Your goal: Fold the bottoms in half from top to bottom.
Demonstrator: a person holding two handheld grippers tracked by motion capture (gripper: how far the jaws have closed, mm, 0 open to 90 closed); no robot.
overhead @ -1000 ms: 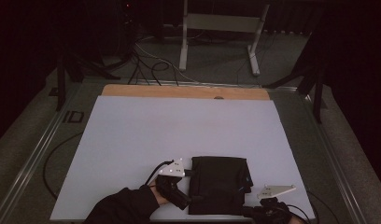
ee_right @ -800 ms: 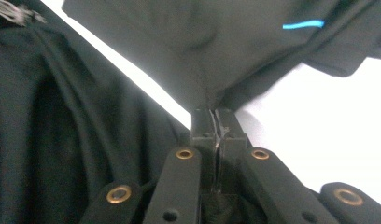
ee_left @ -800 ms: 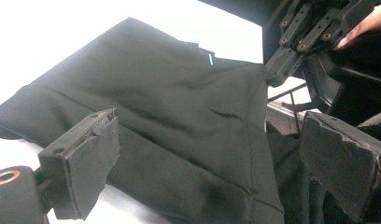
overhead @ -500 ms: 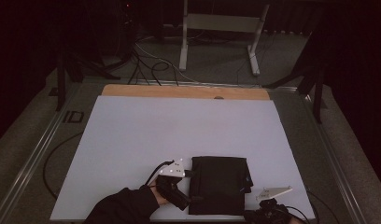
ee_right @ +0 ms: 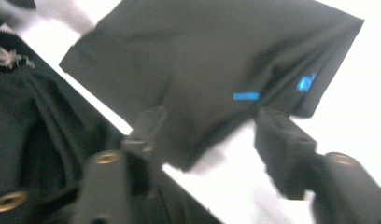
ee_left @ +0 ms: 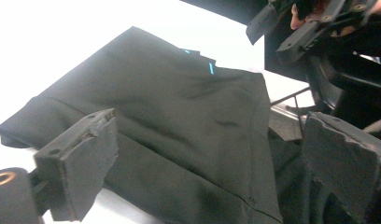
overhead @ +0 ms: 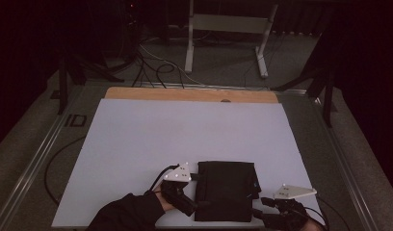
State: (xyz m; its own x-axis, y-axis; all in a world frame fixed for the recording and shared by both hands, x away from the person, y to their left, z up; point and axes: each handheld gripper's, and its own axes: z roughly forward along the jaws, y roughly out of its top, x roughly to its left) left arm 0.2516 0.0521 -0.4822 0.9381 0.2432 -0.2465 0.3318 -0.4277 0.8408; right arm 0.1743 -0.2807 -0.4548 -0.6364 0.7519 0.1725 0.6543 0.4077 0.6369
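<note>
Folded black garment [overhead: 227, 190] sits at the near edge of the white table [overhead: 185, 134], pretty square already. My left gripper [ee_left: 216, 154] has jaws spread over its left side, not pinching. Right gripper [ee_right: 207, 135] has just been opening, cloth edge loose between the jaws, so back straight off without dragging that corner.

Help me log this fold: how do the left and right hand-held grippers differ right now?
The left hand-held gripper sits at the left edge of the black garment; the right hand-held gripper sits off its near right corner. The left's jaws gape over the cloth; the right's have just been opening, the cloth's edge loose between them. Both grip nothing.
</note>
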